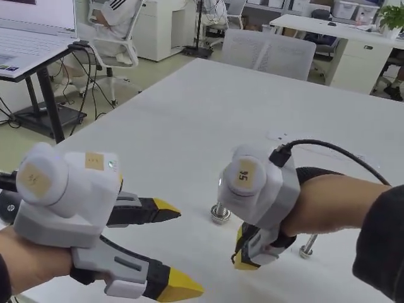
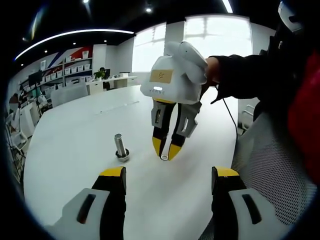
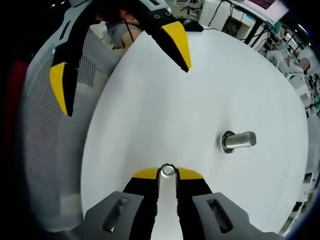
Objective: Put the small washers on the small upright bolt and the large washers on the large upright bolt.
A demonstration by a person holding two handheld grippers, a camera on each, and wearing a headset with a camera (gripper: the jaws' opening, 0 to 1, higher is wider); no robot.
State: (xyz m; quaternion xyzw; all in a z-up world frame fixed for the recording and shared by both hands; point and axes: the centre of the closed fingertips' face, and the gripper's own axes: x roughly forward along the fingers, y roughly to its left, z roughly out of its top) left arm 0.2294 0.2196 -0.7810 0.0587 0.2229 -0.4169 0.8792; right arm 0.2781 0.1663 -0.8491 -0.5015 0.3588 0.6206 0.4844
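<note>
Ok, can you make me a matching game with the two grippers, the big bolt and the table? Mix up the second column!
Things:
1. left gripper
2. right gripper
3. large bolt
4. table

What fits:
A. white
B. stands upright
C. jaws wide apart, holding nothing
D. shut on a washer

Pairs: 1-C, 2-D, 3-B, 4-A.

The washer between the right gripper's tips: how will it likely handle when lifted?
The washer is a small metal ring, so probably rigid and light. The right gripper seems to pinch only its rim between narrow tips, so it may slip or pivot. If dropped on the smooth table it could roll.
</note>
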